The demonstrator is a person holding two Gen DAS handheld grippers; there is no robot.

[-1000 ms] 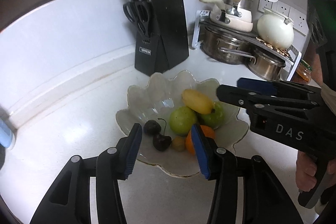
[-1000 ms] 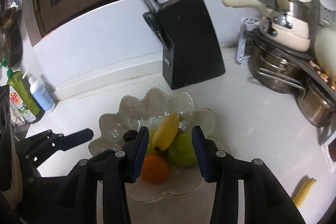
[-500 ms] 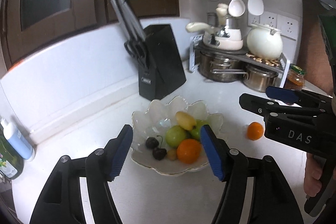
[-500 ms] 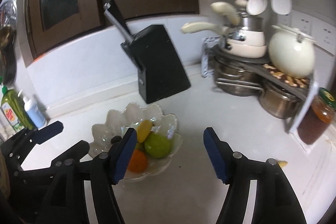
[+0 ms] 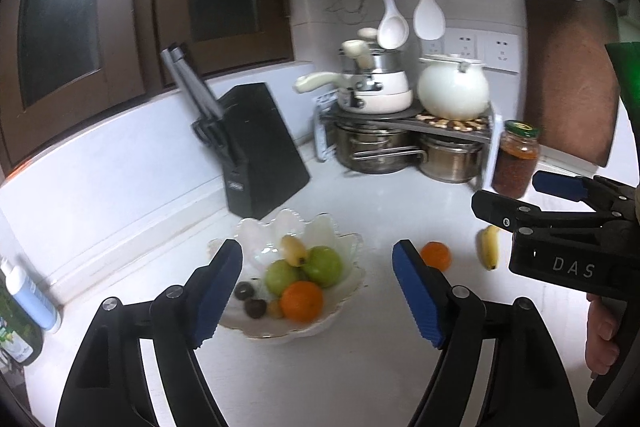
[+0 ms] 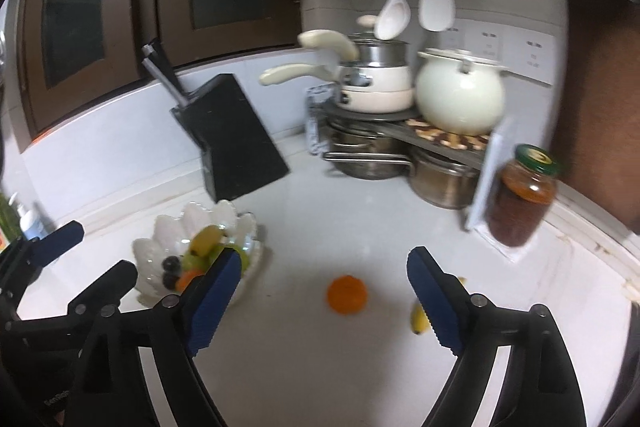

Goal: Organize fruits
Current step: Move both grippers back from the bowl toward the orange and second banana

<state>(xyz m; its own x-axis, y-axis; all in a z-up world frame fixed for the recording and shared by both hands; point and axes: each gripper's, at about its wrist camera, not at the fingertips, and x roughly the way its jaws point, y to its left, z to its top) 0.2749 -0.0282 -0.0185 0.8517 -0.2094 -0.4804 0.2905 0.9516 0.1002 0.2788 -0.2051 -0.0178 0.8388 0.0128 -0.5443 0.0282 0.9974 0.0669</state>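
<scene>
Two pieces of fruit lie loose on the white counter (image 5: 360,367): an orange (image 6: 347,294) and, near it, a small banana (image 5: 489,247). Both are well apart from the scalloped bowl (image 5: 320,227), which holds two green apples (image 5: 323,265), another orange (image 5: 301,300), a banana (image 5: 294,249) and a few dark fruits (image 5: 255,307). My left gripper (image 5: 318,291) hangs over the counter with its blue pads spread wide, gripping nothing. My right gripper (image 6: 325,297) is spread wide too, empty, the loose orange showing between its fingers (image 6: 434,307). A black knife block (image 5: 260,151) stands behind the bowl.
</scene>
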